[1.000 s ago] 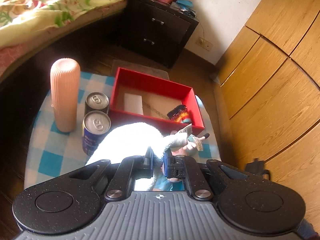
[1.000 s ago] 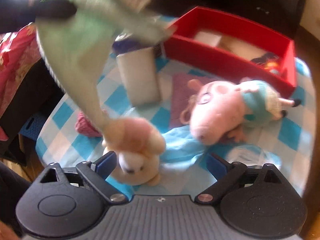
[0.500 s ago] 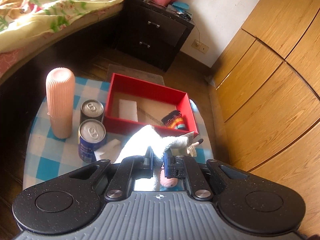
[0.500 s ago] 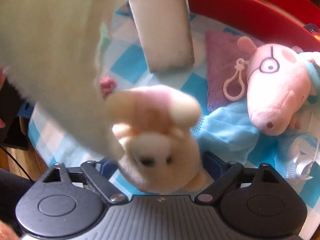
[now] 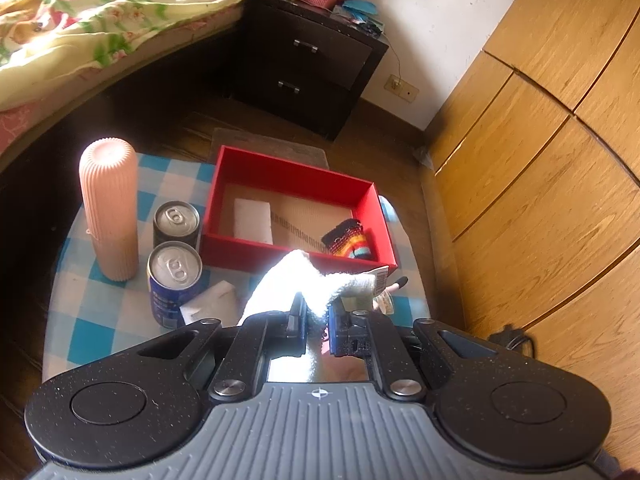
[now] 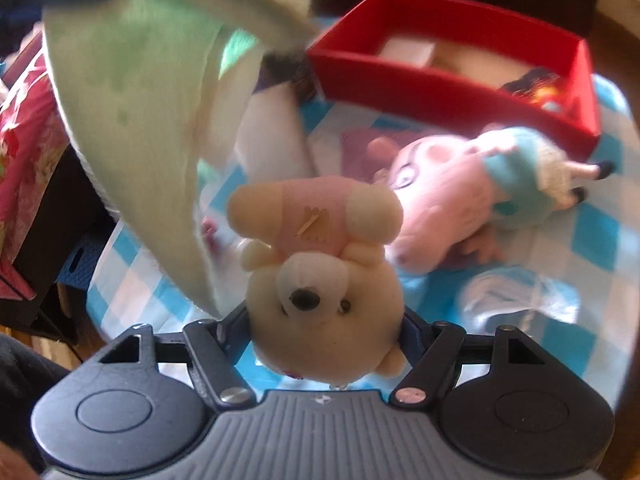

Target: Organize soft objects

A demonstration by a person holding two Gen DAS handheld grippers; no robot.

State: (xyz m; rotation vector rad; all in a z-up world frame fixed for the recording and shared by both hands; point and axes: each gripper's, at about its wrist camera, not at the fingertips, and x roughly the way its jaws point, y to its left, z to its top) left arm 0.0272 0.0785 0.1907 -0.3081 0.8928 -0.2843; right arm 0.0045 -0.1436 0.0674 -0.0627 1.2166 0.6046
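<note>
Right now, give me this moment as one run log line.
left gripper: shut on pale cloth | right gripper: jaws just closing around cream bear | red box: sponge, knit item inside

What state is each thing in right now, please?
left gripper: shut on the pale cloth.
right gripper: jaws just closing, against the bear plush's head.
red box: open, lidless, partly filled.
two cans: upright, unopened.
pig plush: lying on table.
</note>
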